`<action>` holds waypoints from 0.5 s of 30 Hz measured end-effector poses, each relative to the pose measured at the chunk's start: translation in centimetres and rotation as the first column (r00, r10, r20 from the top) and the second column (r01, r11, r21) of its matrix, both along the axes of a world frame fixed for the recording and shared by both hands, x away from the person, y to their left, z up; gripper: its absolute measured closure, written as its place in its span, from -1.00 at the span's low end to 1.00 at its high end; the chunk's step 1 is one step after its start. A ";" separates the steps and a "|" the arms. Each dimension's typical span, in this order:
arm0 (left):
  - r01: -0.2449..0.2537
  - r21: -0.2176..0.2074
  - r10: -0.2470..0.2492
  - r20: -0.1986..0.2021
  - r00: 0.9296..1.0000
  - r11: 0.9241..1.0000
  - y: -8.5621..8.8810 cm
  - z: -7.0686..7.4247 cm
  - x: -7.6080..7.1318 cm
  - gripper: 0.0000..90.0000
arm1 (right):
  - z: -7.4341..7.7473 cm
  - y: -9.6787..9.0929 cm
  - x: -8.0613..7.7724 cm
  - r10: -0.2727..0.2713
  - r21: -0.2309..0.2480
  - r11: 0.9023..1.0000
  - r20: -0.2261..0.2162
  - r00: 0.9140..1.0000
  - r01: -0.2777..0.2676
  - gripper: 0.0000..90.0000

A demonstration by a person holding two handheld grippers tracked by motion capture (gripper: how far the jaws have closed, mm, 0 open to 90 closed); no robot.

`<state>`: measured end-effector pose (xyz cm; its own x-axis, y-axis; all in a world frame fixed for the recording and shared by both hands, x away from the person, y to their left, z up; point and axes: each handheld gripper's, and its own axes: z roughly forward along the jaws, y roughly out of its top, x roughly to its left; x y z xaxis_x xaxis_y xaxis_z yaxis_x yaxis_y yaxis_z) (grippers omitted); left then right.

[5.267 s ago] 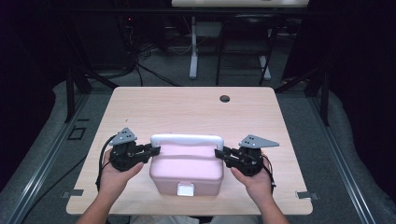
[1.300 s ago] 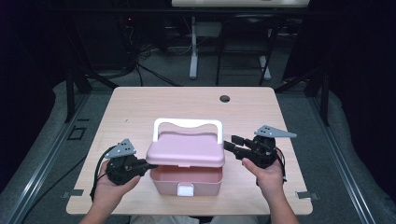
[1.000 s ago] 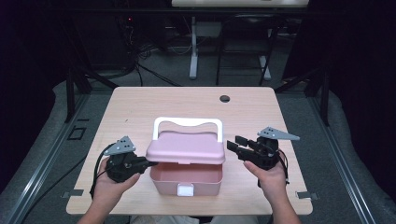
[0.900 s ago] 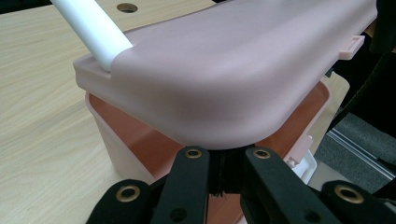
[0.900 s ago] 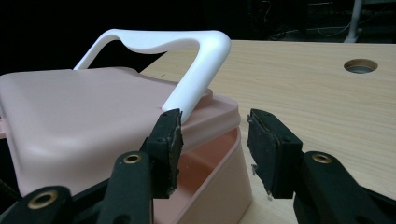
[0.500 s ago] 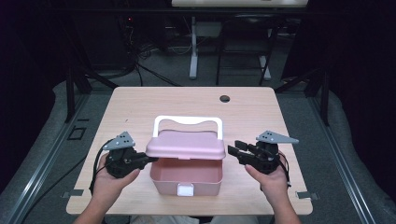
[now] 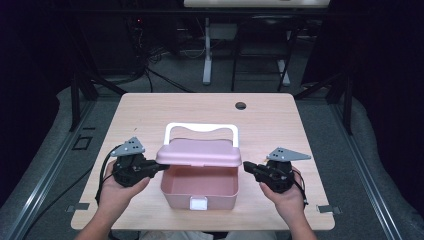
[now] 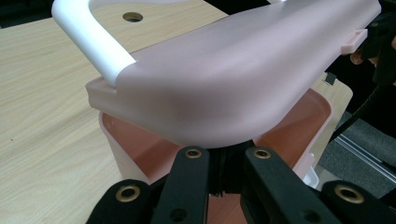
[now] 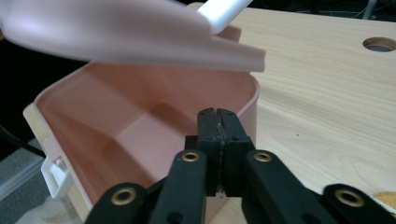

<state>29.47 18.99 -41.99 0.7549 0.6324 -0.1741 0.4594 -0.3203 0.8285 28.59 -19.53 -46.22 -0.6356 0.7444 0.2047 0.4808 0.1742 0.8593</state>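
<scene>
Where it is: the pink box sits on the desk near you, between your 2 hands.
Lid: the lid is part way up, with its front edge lifted off the box.
Left gripper: your left gripper is shut tight, and its tip is tucked under the lid's left end, propping it up.
Right gripper: your right gripper has just been closing. Its jaws are together with nothing between them, just beside the box's right wall.
How it feels: it looks like light, stiff, smooth plastic, so the lid may slip off a tip.
Where to hold: pinch the lid's rim or the white handle.
Which way: the long side runs left to right, and the white latch faces you.
</scene>
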 end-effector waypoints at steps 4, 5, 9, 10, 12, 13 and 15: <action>-0.003 -0.004 0.003 -0.001 1.000 1.000 0.0 0.1 0.1 1.00 | -0.3 0.7 -0.2 0.026 -0.020 0.999 -0.007 1.000 -0.026 1.00; -0.003 -0.004 0.003 0.000 1.000 1.000 0.0 0.1 0.2 1.00 | -0.4 0.9 -0.2 0.031 -0.026 0.999 -0.010 0.999 -0.031 1.00; -0.003 0.000 0.003 0.002 1.000 1.000 0.0 0.4 0.3 1.00 | -0.6 1.6 -0.4 0.055 -0.040 0.998 -0.016 0.998 -0.056 1.00; -0.005 0.000 0.005 0.002 1.000 1.000 -0.1 0.4 0.4 1.00 | -0.7 1.8 -0.5 0.062 -0.041 0.997 -0.017 0.998 -0.062 1.00; -0.004 0.001 0.004 0.001 1.000 1.000 0.0 0.5 0.4 1.00 | -0.8 2.1 -0.6 0.072 -0.044 0.996 -0.021 0.997 -0.073 1.00; -0.007 0.000 0.007 0.002 1.000 1.000 -0.1 0.6 0.5 1.00 | -0.9 2.3 -0.6 0.078 -0.048 0.996 -0.020 0.997 -0.079 1.00; -0.006 0.002 0.006 0.000 1.000 1.000 -0.1 0.7 0.5 1.00 | -1.0 2.6 -0.7 0.086 -0.056 0.995 -0.022 0.996 -0.088 1.00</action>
<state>30.00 18.91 -41.30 0.7510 0.6373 -0.1726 0.4609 -0.3189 0.8282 27.90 -16.94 -47.25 -0.6946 0.6973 0.1767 0.4786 0.2646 0.8372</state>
